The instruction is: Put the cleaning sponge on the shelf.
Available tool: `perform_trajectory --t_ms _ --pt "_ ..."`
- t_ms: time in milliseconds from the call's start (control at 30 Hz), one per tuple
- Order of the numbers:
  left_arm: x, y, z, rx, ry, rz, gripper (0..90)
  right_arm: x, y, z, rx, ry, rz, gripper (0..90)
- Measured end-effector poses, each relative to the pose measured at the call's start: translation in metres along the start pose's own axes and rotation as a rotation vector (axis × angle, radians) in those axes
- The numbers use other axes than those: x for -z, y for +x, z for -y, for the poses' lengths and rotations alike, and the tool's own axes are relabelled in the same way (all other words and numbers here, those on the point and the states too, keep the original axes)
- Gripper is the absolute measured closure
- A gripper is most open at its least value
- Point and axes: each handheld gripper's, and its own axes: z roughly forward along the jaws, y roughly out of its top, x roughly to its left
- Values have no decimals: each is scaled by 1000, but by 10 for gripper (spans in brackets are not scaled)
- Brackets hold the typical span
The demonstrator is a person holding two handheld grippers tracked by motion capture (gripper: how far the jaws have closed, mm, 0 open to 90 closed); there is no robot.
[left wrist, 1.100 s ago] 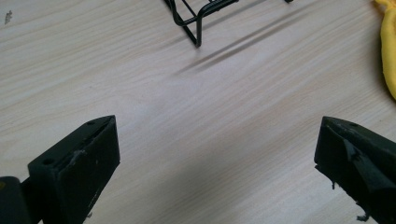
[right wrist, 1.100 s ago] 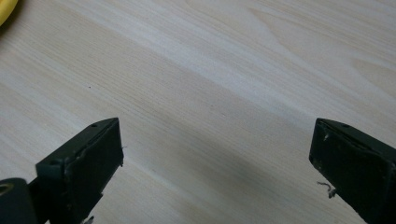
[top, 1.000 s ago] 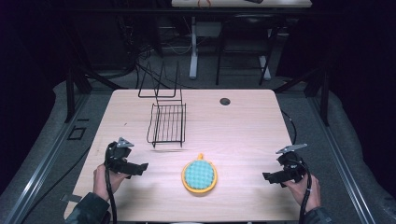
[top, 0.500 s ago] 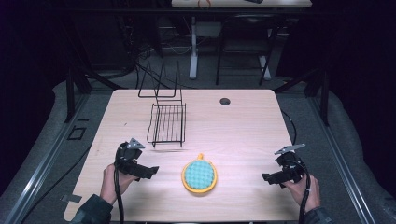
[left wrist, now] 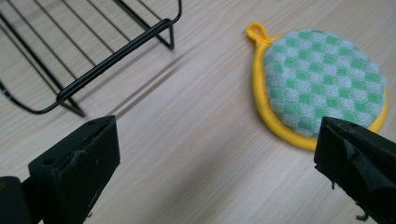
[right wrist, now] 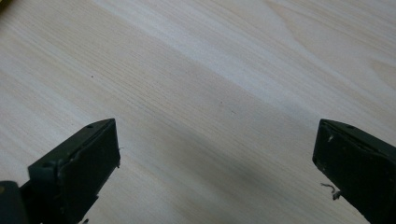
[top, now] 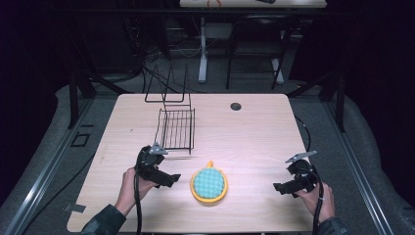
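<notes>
A round pot holder (top: 209, 183) with a green check face and a yellow rim lies flat near the front middle of the table; in the left gripper view the pot holder (left wrist: 322, 84) sits ahead and to the right, its yellow loop pointing away. My left gripper (top: 173, 178) hovers just left of it, open, with nothing between its jaws (left wrist: 217, 158). A black wire rack (top: 176, 128) stands behind it, and its near corner (left wrist: 93, 60) shows upper left. My right gripper (top: 278, 187) is open over bare wood (right wrist: 215, 154) at the front right.
A second black wire frame (top: 169, 88) stands upright at the table's back left edge. A dark round grommet (top: 236, 106) is set in the wooden table top (top: 254, 137) near the back. Cables trail from both grippers toward the front edge.
My left gripper has moved right and slightly forward, from the table's left side to just beside the pot holder. The right gripper has barely shifted.
</notes>
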Motion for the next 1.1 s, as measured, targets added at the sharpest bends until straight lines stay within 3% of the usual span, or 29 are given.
perform_trajectory --t_ms 300,533,767,1000,1100 --pt "-6 -11 -18 -31 -18 45 20 -2 1 0 13 8 -8 0" --pt "-20 -22 -29 -71 13 79 18 -2 1 0 17 10 -8 1" --pt "-35 -26 -37 -69 34 114 49 -2 2 -1 20 15 -13 7" --pt "-53 -30 -46 -77 70 137 150 -1 2 -1 19 27 -19 11" --pt "-62 -31 -48 -76 96 138 240 -2 3 -1 29 33 -17 13"
